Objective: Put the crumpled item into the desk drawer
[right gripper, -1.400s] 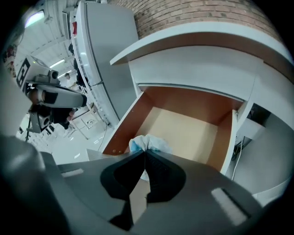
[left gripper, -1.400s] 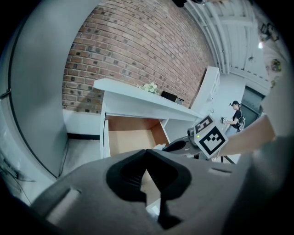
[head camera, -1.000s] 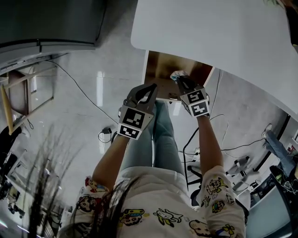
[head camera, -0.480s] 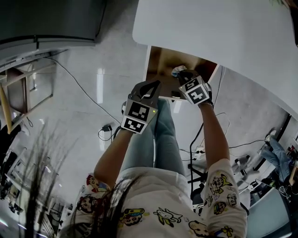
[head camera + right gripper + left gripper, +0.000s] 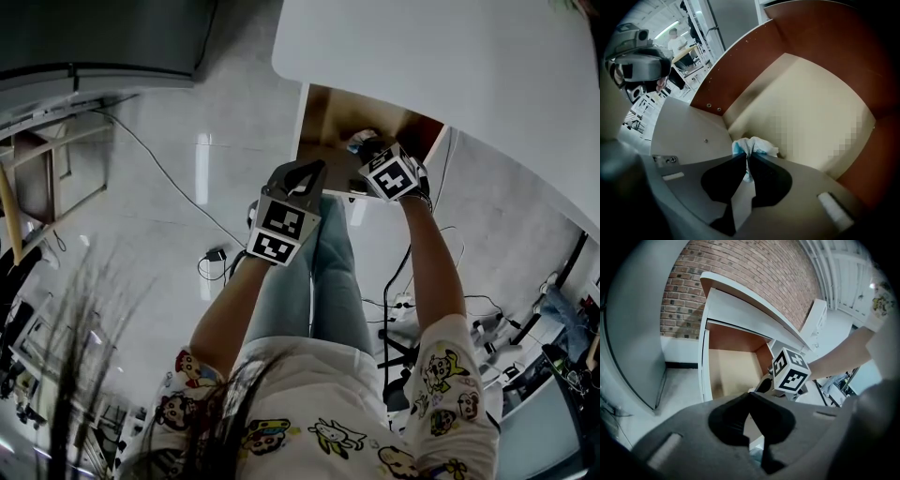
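The desk drawer (image 5: 328,122) stands pulled out under the white desk top (image 5: 450,66), with brown walls and a pale floor (image 5: 806,108). A crumpled white and light-blue item (image 5: 754,146) sits pinched between the tips of my right gripper (image 5: 748,157), low over the drawer's near corner. Those jaws are opening, and the item is still between them. In the head view the crumpled item (image 5: 359,141) shows just ahead of my right gripper (image 5: 371,156). My left gripper (image 5: 306,174) hangs shut and empty before the drawer's front edge; in its own view the drawer (image 5: 726,366) lies ahead of the left gripper (image 5: 749,395).
Cables (image 5: 216,255) trail over the pale floor below the desk. A grey cabinet (image 5: 94,47) stands at the left. A brick wall (image 5: 740,268) rises behind the desk. The person's legs (image 5: 328,272) are under the drawer front.
Both grippers have moved a little forward toward the drawer, and the right one has carried the crumpled item further over the drawer's inside.
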Available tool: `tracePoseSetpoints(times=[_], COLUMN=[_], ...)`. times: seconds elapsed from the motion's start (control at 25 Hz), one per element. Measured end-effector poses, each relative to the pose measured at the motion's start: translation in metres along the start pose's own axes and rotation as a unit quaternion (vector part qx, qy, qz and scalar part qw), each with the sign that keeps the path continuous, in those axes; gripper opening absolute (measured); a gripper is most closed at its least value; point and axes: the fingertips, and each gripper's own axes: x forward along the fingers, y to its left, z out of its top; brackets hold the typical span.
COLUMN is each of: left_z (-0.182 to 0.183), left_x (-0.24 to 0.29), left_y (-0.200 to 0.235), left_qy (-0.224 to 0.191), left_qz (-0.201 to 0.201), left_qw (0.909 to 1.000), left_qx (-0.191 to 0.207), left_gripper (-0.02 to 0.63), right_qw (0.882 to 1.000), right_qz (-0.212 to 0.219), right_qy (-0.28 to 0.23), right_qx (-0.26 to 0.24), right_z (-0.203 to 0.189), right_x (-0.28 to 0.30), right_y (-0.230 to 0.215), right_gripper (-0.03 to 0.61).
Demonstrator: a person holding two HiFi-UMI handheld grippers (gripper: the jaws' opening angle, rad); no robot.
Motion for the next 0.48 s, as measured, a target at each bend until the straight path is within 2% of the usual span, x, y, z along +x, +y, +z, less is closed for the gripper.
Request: tracePoseSetpoints(times=[0.12, 0.28, 0.48], left_z=[-0.0022, 0.0007, 0.0073], left_x=[0.0008, 0.0021, -0.0002], left_y=[-0.0015, -0.0047, -0.0052], left_qy=[0.002, 0.001, -0.002], left_qz=[-0.002, -0.004, -0.002], left_qw=[1.0, 1.0, 1.0], left_qx=[0.002, 0.003, 0.005], left_gripper=[-0.002, -0.002, -0.002], right_qw=[1.0, 1.0, 1.0], right_qz=[0.003, 0.011, 0.011], right_qy=[-0.006, -0.001, -0.006], right_qx=[-0.011, 0.002, 0.006], right_z=[0.0042, -0.0004, -0.0015], right_x=[0.0006, 0.0003, -0.0072], right_y=[0.0017, 0.0023, 0.0029], right_gripper=[0.084, 0.126, 0.138])
